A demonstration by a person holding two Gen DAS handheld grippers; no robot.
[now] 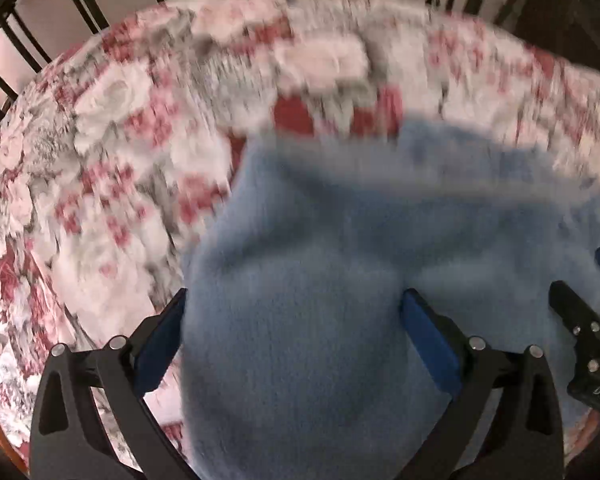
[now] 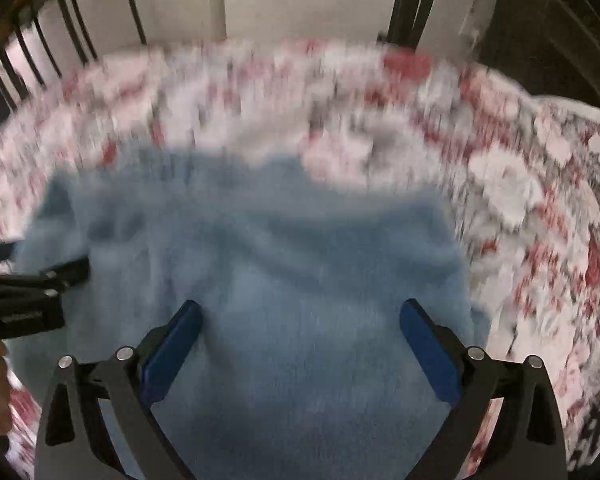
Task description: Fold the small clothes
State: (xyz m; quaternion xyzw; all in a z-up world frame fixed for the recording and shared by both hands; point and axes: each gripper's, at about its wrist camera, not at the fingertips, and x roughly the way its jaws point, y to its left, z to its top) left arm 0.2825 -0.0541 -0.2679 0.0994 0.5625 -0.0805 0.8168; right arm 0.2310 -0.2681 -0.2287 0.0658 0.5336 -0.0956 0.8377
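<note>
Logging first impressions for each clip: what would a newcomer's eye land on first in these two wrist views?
The fuzzy light blue garment fills the centre and bottom of both views, lying rumpled on a red and white floral cloth that covers the table. Both views are motion-blurred. The left gripper and right gripper each have blue-padded jaws spread wide over the garment, clamping nothing.

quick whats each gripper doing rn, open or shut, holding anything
left gripper: open, jaws spread over the blue garment, gripping nothing.
right gripper: open, jaws spread over the same garment, gripping nothing.
</note>
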